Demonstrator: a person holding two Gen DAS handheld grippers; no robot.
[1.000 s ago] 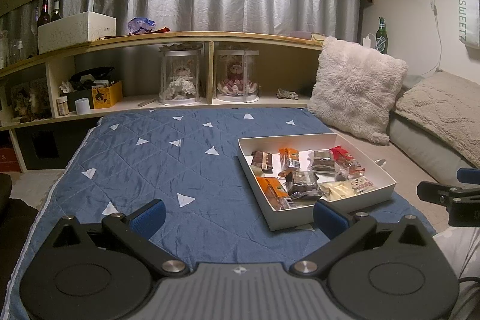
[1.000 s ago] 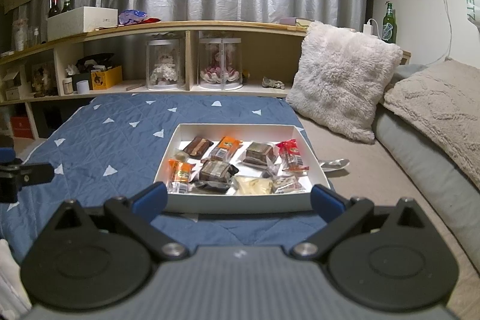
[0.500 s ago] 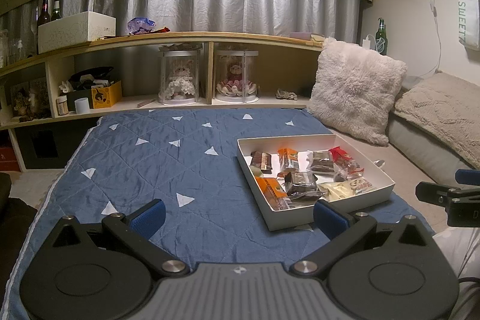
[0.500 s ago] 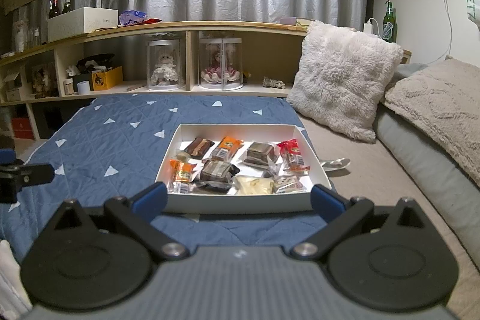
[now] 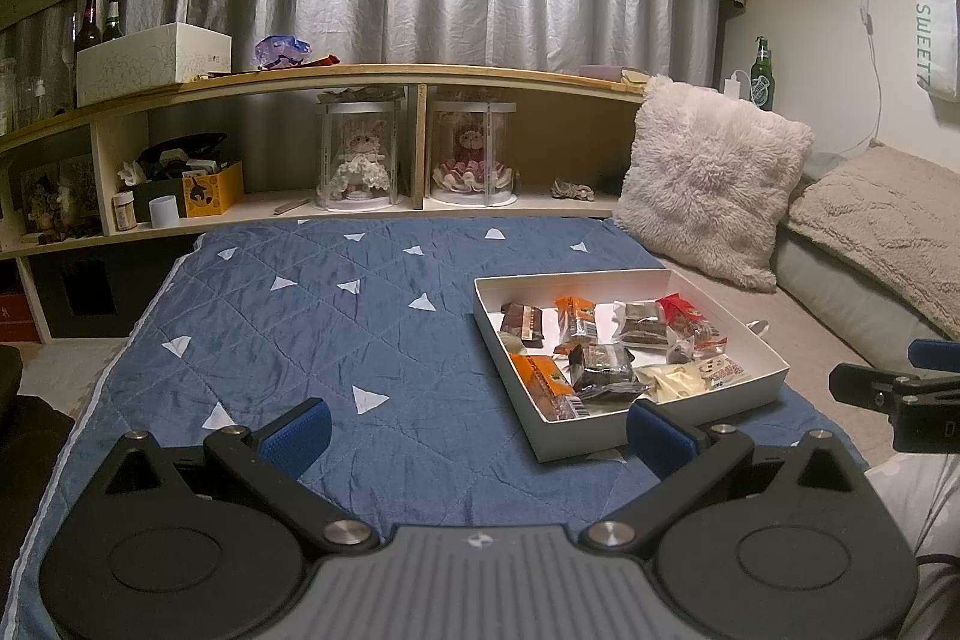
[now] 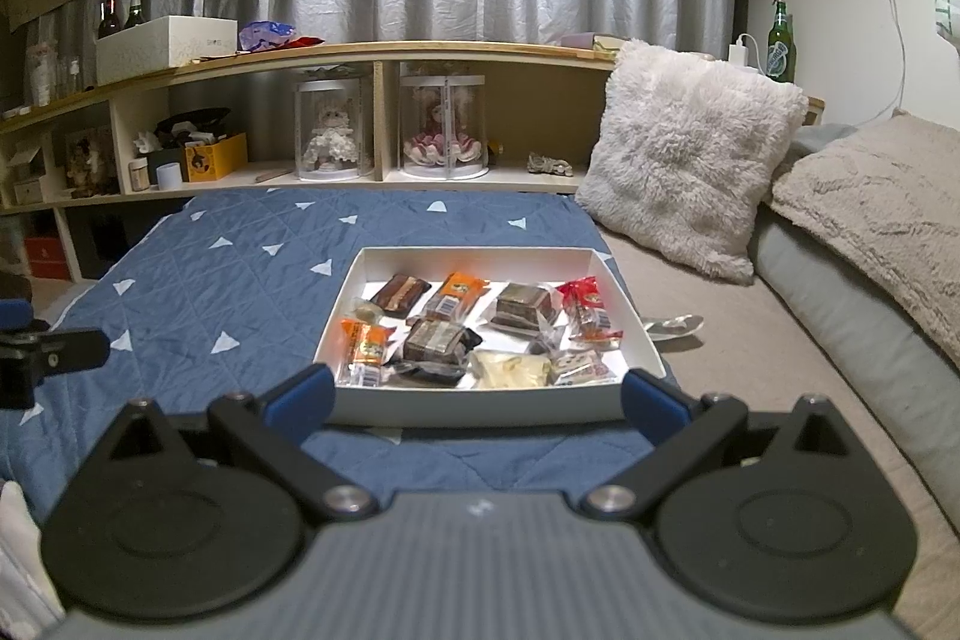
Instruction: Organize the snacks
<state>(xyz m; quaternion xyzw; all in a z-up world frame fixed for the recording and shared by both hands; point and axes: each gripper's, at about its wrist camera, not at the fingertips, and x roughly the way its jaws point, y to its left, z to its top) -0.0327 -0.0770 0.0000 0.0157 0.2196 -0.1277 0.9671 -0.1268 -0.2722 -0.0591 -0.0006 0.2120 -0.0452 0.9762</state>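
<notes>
A shallow white box [image 5: 606,437] [image 6: 480,409] lies on a blue quilted blanket [image 5: 336,340] [image 6: 240,274]. Several wrapped snacks fill it: orange packets [image 6: 363,340], brown cake bars [image 6: 401,292], a red packet [image 6: 585,301] and a pale one [image 6: 510,370]. My left gripper [image 5: 477,427] hovers open over the blanket, the box by its right finger. My right gripper [image 6: 477,400] is open too, just short of the box's near wall. Neither holds anything. Each gripper's tip shows at the edge of the other's view.
A wooden shelf [image 5: 360,76] with two doll cases [image 5: 360,160], boxes and bottles runs along the back. A fluffy cushion [image 6: 684,160] and a beige bed cover [image 6: 870,196] lie to the right. A silver spoon [image 6: 675,325] rests beside the box.
Both views have barely shifted; the box sits a touch lower in the right wrist view. Both grippers stay open and empty.
</notes>
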